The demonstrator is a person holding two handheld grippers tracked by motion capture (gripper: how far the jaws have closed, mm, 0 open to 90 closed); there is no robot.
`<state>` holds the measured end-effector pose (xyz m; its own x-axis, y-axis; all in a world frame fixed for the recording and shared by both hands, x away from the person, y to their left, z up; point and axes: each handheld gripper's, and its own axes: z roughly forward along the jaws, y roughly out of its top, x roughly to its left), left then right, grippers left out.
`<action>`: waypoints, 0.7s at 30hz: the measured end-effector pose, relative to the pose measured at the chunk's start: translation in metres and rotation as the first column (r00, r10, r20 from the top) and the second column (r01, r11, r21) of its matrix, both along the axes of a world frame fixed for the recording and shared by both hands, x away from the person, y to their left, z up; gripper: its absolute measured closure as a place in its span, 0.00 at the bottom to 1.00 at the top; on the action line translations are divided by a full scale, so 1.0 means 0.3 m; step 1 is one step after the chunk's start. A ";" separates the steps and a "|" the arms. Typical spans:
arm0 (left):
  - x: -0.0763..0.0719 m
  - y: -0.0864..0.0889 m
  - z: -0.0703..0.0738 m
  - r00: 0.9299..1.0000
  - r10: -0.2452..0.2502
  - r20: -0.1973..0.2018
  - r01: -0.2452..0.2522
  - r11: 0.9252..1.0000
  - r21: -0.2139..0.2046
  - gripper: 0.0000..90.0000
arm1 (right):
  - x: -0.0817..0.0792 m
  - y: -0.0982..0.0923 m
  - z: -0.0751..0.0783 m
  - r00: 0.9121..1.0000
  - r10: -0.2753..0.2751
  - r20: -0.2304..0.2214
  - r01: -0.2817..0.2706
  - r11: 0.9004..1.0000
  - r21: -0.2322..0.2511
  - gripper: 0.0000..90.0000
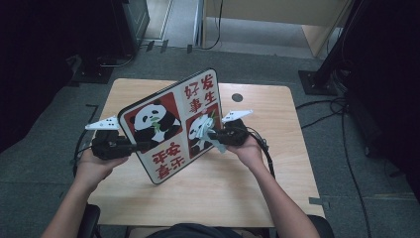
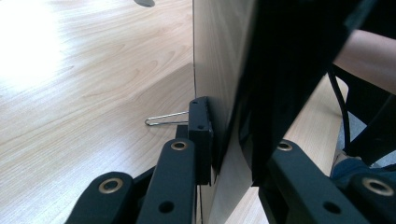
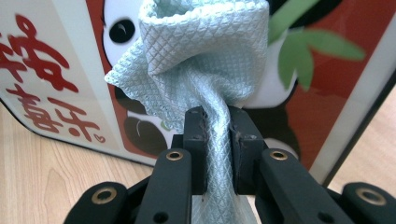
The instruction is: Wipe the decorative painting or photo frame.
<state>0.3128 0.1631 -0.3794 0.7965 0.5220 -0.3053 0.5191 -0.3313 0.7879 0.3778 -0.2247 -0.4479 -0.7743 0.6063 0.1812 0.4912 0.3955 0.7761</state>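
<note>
The left claw (image 1: 141, 146) pinches the left edge of the panda board (image 1: 171, 124), held tilted above the wooden surface (image 1: 277, 168). The right claw (image 1: 212, 134) pinches a pale blue cloth (image 3: 205, 60), pressed against the board's right panda picture.

The panda board (image 1: 171, 124) reads 好发事生 and 平安喜乐.

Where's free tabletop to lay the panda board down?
Bare wood lies along the table's near edge and right side, and at the far left corner behind the panda board. The middle is crowded: left gripper holds the board; right gripper presses a cloth on it.
</note>
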 end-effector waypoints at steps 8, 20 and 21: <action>0.000 0.000 0.000 1.000 -0.003 0.003 0.003 1.000 0.001 0.89 | -0.023 0.003 -0.050 1.000 -0.011 -0.015 0.011 0.999 -0.030 0.89; 0.001 0.001 0.000 1.000 -0.006 0.006 0.006 1.000 0.002 0.89 | -0.045 0.006 -0.131 0.999 -0.010 -0.038 0.008 0.998 -0.060 0.88; 0.001 0.001 0.000 1.000 -0.007 0.006 0.007 1.000 0.001 0.89 | -0.046 0.005 -0.135 0.999 -0.013 -0.042 0.010 0.998 -0.060 0.88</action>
<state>0.3130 0.1634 -0.3795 0.8016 0.5171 -0.3001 0.5125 -0.3359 0.7903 0.3639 -0.2232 -0.4883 -0.7597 0.6257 0.1772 0.5282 0.4347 0.7294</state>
